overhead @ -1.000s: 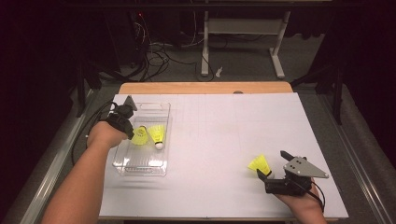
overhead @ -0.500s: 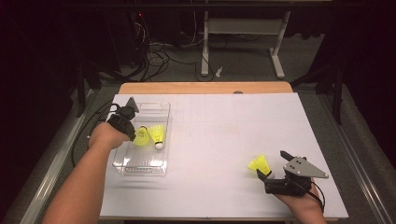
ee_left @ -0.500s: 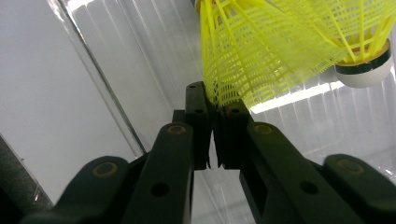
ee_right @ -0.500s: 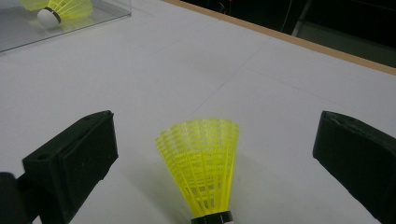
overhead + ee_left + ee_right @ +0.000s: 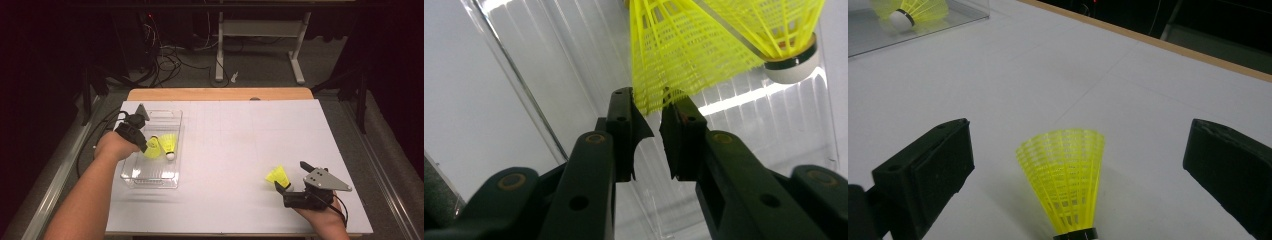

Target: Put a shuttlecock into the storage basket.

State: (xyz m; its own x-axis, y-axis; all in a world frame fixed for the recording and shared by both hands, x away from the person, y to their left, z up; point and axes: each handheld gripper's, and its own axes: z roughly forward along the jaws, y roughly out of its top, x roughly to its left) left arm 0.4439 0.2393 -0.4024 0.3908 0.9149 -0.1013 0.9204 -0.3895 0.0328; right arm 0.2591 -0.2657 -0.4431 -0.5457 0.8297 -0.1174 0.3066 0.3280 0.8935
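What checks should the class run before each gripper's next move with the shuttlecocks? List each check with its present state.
1. Left gripper over the clear tray: ok.
2. Left jaws on the skirt of a shuttlecock: nearly closed at its edge; firm grip cannot tell.
3. Second tray shuttlecock lying inside: ok.
4. Right gripper open wide: ok.
5. Table shuttlecock centred between the right jaws: ok.
6. Table bare between that shuttlecock and the tray: ok.
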